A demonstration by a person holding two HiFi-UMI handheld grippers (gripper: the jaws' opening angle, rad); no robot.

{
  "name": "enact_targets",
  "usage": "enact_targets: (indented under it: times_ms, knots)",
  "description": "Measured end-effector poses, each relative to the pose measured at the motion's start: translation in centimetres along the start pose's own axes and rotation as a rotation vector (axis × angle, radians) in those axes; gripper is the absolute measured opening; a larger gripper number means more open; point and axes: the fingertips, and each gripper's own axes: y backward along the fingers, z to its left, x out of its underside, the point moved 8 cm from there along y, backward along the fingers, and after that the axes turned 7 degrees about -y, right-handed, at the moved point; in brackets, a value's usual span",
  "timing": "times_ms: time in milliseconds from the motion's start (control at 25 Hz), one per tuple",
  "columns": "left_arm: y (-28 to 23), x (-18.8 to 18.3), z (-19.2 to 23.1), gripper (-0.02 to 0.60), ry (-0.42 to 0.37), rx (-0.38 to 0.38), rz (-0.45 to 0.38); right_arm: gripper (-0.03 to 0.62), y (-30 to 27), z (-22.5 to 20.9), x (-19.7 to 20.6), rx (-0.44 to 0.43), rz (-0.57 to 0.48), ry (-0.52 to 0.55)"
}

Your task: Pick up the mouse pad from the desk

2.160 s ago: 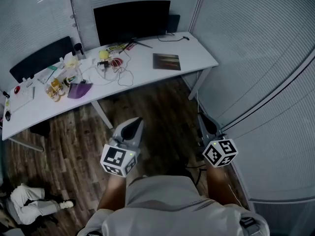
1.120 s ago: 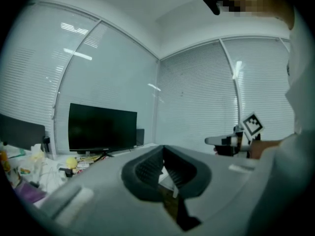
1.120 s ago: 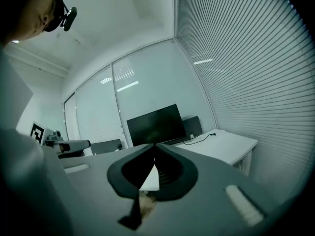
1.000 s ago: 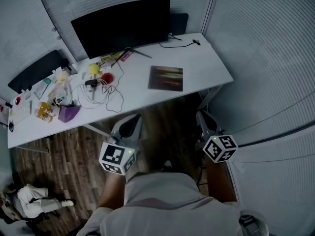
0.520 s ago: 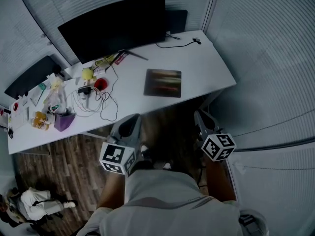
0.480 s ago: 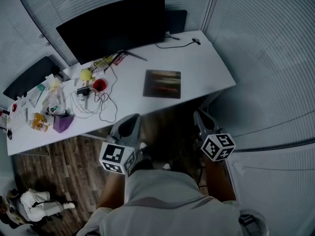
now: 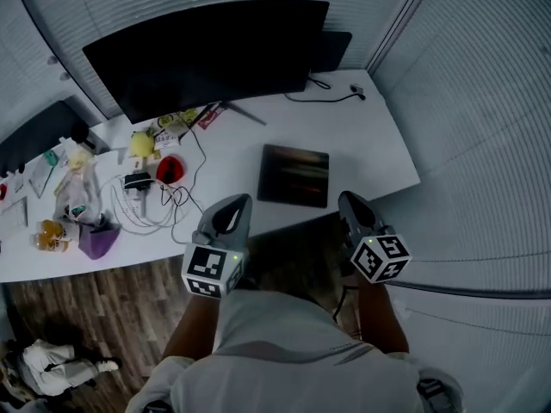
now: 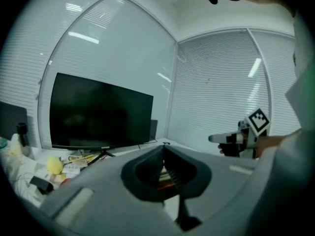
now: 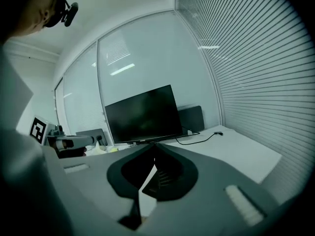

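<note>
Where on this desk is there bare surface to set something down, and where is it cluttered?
Bare: the right end of the desk, between the mouse pad, the black cable and the edge; also a strip between the pad and the white wires. Crowded: the left part, with wires, a purple container and small items.

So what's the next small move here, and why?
The left gripper and right gripper are both shut and empty, either side of the mouse pad, which lies flat and untouched near the desk's front edge. I'd probably open the right one's jaws and ease it toward the pad's near edge.
</note>
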Motion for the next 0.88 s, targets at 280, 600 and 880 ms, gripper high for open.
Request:
enact_targets:
  times_ms: [280,600,880]
  knots:
    - [-3.9,1.2,6.2,0.003,0.025,0.027,0.074,0.006,-7.2,0.1,0.0,0.047,0.064,0.031]
    - [-10.5,4.1,6.6,0.003,0.039,-0.007,0.212,0.006,-12.0,-6.4,2.6,0.092,0.213,0.035]
    - [-17.6,8.2,4.3,0.056,0.092,0.034,0.407,0.075,-16.1,-13.7,4.7,0.135,0.409,0.075]
